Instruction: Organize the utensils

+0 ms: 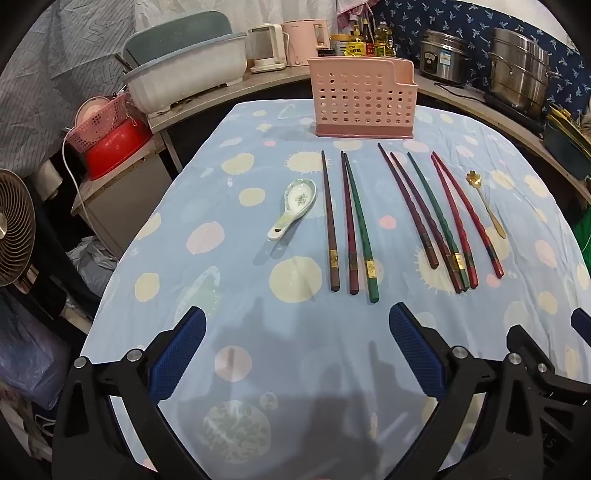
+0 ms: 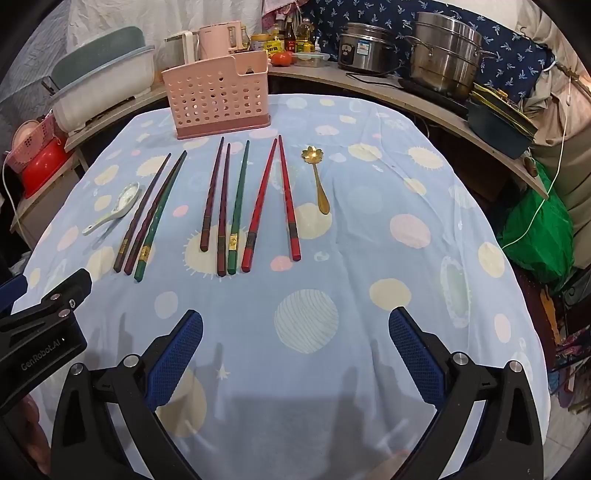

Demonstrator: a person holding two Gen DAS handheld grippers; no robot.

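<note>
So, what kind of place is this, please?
Probably a home kitchen or dining corner: a rice cooker and steel steamer pot stand on the counter, with oil bottles behind the clothed table.

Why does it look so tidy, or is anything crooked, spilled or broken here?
Nothing stands out. The chopsticks lie in neat rows on the tablecloth, the ceramic spoon and gold spoon flank them, and the pink caddy stands upright.

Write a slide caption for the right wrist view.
Open right gripper faces chopsticks, two spoons and a pink holder.
</note>
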